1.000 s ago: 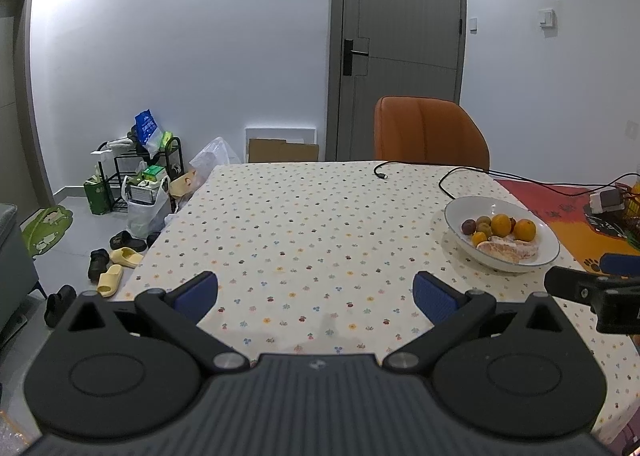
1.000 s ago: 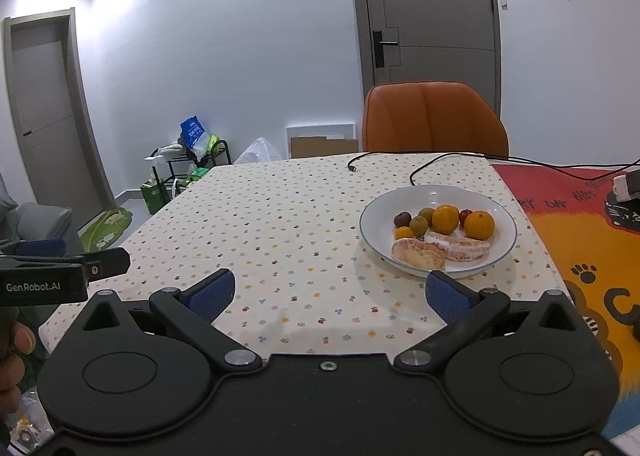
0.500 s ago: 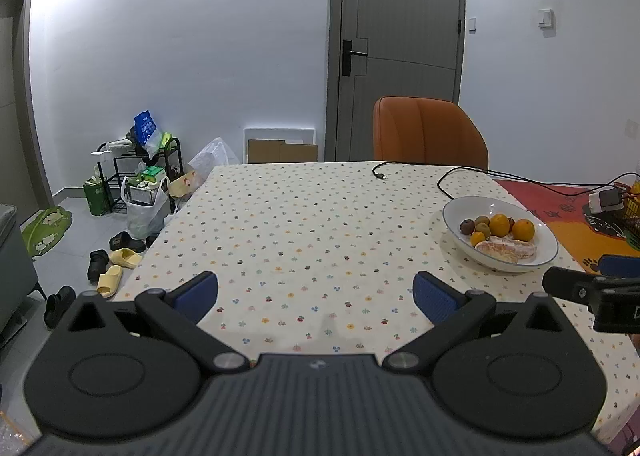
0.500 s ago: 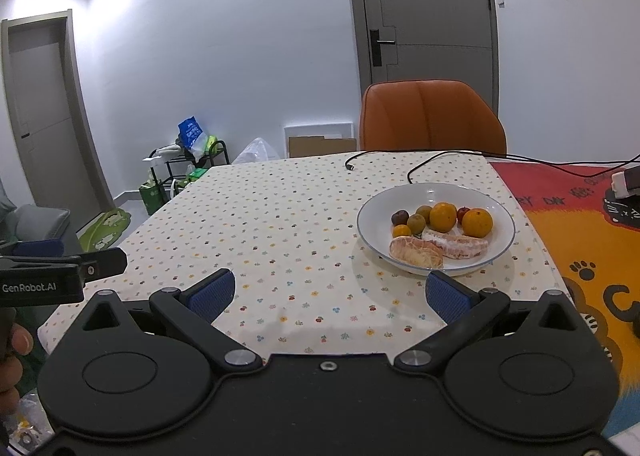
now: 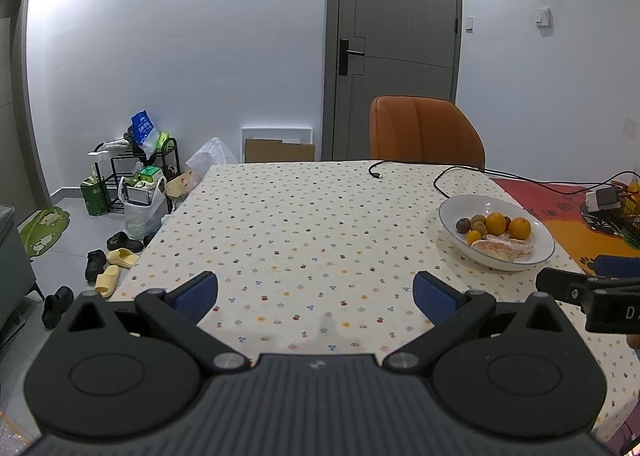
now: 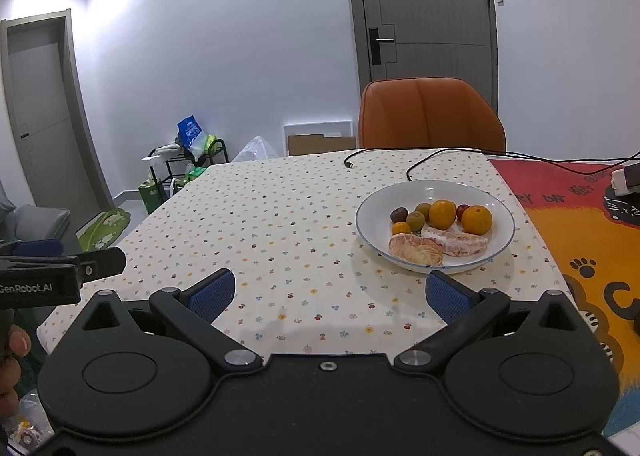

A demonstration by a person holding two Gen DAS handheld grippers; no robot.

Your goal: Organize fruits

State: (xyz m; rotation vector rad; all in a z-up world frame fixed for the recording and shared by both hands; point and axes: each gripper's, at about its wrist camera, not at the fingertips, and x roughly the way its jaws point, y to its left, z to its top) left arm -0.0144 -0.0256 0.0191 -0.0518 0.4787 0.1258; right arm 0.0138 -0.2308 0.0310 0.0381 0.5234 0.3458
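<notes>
A white bowl (image 6: 496, 198) (image 5: 452, 208) stands on the right part of the dotted tablecloth. It holds two oranges (image 6: 442, 214), a few small dark and green fruits (image 6: 415, 221) and peeled pomelo pieces (image 6: 416, 250). My right gripper (image 6: 328, 294) hovers open over the table's near edge, the bowl just beyond its right fingertip. My left gripper (image 5: 316, 292) is open too, farther left over bare cloth, with nothing between its fingers. Each gripper shows at the edge of the other's view.
An orange chair (image 6: 430, 114) stands at the table's far side, and black cables (image 6: 416, 168) lie behind the bowl. A red and orange mat (image 6: 568, 224) covers the table's right part. Shoes (image 5: 114, 256) and a cluttered rack (image 5: 136, 176) sit on the floor left.
Both grippers have drifted very slightly; the bowl sits a touch lower and left in both views. Both jaws stay open.
</notes>
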